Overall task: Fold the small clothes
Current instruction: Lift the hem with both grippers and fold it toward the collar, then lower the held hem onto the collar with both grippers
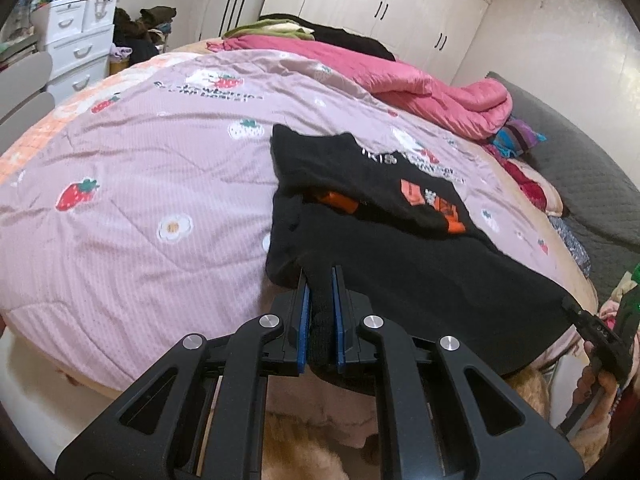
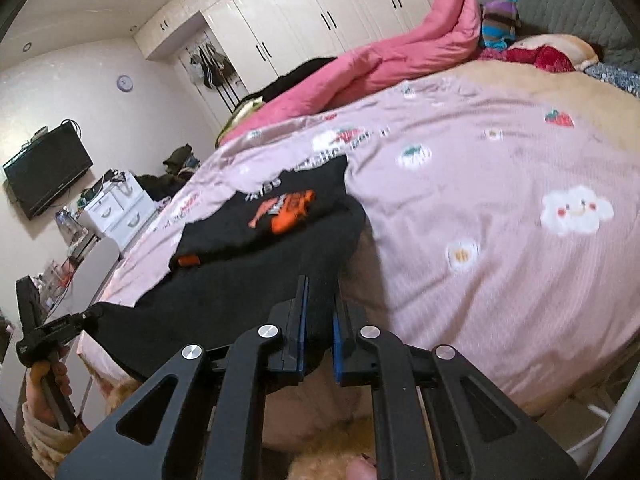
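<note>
Nearest to me, my left gripper (image 1: pixel 320 292) is clenched on a bunched corner of a black shirt (image 1: pixel 420 272), the dark cloth squeezed between its blue pads. My right gripper (image 2: pixel 320 300) bites the opposite near corner of the same shirt (image 2: pixel 248 288); black fabric fills the gap between its pads, so I judge it clamped too. From each wrist I can see the other gripper at the frame's edge, with the hem stretched taut between them, lifted off the near edge of the bed.

Beyond the hem, the shirt lies partly doubled on a lilac quilt (image 1: pixel 140 168) printed with strawberries and flowers. An orange print (image 1: pixel 440 204) shows on the upper part, with white lettering above it toward the collar end.

I judge the fold to be under way: both lower corners are gripped and raised. The next move calls for carrying both corners forward together, level and evenly, and laying the hem on the far part of the shirt before letting go.

Farther off, a pink duvet (image 1: pixel 420 80) lies heaped along the bed, with white wardrobes (image 1: pixel 392 4) behind.
</note>
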`<state>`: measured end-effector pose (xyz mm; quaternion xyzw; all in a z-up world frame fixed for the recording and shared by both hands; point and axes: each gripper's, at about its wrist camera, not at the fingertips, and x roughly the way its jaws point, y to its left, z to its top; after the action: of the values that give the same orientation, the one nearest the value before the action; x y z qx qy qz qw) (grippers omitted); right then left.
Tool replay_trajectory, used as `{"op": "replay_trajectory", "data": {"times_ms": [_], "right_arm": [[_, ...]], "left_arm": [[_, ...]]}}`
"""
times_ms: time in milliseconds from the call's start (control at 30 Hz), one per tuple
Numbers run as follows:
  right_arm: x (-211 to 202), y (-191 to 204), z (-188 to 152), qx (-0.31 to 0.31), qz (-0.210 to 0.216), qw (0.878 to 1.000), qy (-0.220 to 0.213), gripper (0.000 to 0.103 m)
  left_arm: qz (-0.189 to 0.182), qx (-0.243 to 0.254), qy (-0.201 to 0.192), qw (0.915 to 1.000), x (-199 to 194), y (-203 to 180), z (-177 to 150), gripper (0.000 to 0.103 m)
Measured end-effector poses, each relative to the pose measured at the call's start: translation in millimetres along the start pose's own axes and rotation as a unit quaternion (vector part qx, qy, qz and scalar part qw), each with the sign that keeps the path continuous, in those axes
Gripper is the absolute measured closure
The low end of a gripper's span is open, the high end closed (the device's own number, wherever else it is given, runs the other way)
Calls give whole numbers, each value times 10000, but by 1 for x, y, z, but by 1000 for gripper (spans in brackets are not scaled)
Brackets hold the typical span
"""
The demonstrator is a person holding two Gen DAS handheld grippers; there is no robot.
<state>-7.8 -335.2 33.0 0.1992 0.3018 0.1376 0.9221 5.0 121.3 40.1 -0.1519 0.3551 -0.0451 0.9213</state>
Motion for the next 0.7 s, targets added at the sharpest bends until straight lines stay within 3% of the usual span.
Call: {"op": "replay_trajectory", "data": {"times_ms": [367,700], "right_arm": [[6,16,42,-55,-85,9986,-516,94],[23,25,71,-114,-216,9973,-698,94]], "left_arm": [[-109,-115,-348,9993,3,4,33,99],[-118,-213,-573,9981,13,7,54,99]]}}
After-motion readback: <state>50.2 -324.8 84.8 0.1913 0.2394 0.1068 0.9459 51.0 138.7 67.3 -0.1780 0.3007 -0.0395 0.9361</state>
